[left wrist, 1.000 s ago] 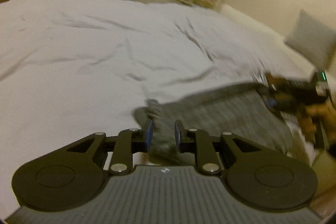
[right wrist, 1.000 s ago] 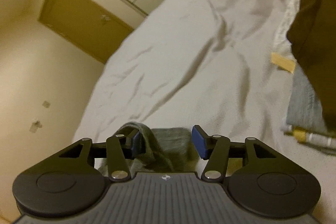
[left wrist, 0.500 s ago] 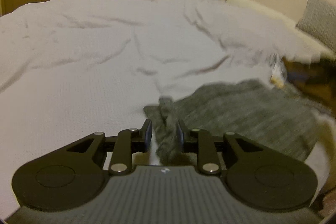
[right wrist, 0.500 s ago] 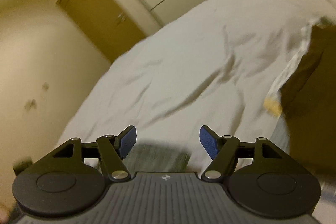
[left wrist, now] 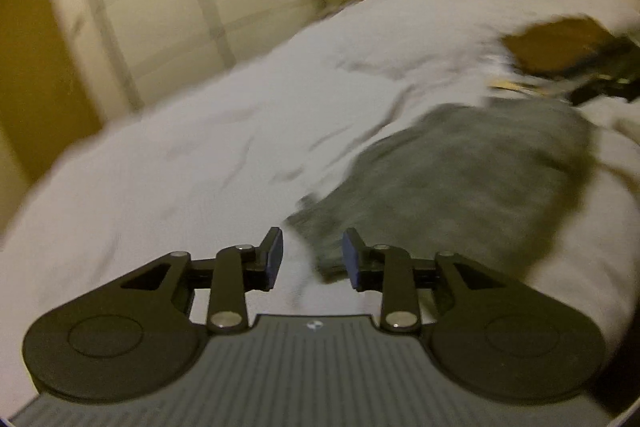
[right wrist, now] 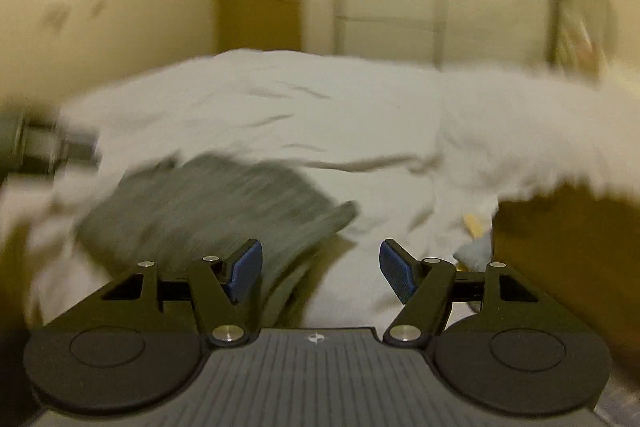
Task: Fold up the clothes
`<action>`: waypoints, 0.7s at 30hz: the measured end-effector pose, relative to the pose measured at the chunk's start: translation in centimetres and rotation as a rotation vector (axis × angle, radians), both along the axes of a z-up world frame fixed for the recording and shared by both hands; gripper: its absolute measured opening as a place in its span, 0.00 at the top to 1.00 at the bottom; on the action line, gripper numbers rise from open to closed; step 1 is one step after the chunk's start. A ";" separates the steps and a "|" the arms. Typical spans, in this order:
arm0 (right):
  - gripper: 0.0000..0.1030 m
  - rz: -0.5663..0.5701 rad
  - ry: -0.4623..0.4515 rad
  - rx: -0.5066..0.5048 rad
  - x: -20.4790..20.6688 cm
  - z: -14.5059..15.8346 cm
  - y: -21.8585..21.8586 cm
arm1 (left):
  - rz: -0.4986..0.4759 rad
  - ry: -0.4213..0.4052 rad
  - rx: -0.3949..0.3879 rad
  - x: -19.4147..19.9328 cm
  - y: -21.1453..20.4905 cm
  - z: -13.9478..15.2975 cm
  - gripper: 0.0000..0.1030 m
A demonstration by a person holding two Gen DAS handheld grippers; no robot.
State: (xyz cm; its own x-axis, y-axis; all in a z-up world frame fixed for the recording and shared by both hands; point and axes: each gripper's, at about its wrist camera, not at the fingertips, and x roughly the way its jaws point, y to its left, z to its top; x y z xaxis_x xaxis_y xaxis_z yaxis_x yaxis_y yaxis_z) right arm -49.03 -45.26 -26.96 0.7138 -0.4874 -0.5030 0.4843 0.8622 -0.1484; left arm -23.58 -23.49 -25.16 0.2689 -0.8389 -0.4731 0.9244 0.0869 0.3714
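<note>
Bedsheet (left wrist: 168,195): grey garment (left wrist: 460,183) before tool (left wrist: 312,259)

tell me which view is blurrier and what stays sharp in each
Both views are motion-smeared; in the left wrist view the grey garment and bed streak, and the right wrist view smears them as much. Only each gripper's own fingers look crisp.

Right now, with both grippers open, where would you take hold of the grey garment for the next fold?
Probably at the near corner of the grey garment, the thin edge lying flat on the white bedding just ahead of the left gripper. Come in low from the camera side, jaws straddling that edge. Motion blur hides finer detail.
</note>
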 end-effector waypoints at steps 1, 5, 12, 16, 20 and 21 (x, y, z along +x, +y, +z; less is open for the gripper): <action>0.43 0.039 0.045 -0.084 0.0 -0.4 1.9 | -0.064 -0.059 0.002 -1.9 1.0 -0.3 0.66; 0.44 0.156 0.204 -0.344 1.7 -2.7 6.7 | -0.266 -0.318 0.103 -8.3 1.5 -3.9 0.60; 0.49 0.280 0.426 -0.675 7.1 -6.7 9.2 | -0.244 -0.644 0.194 -11.4 -3.0 -8.7 0.80; 0.62 0.287 0.533 -0.770 8.7 -8.7 7.6 | -0.205 -0.552 0.194 -10.1 -3.8 -7.4 0.92; 0.69 0.254 0.535 -0.731 7.8 -8.7 5.4 | -0.189 -0.441 0.187 -8.8 -3.2 -5.7 0.93; 0.69 0.258 0.549 -0.744 7.7 -8.9 5.4 | -0.196 -0.434 0.194 -8.8 -3.4 -5.8 0.93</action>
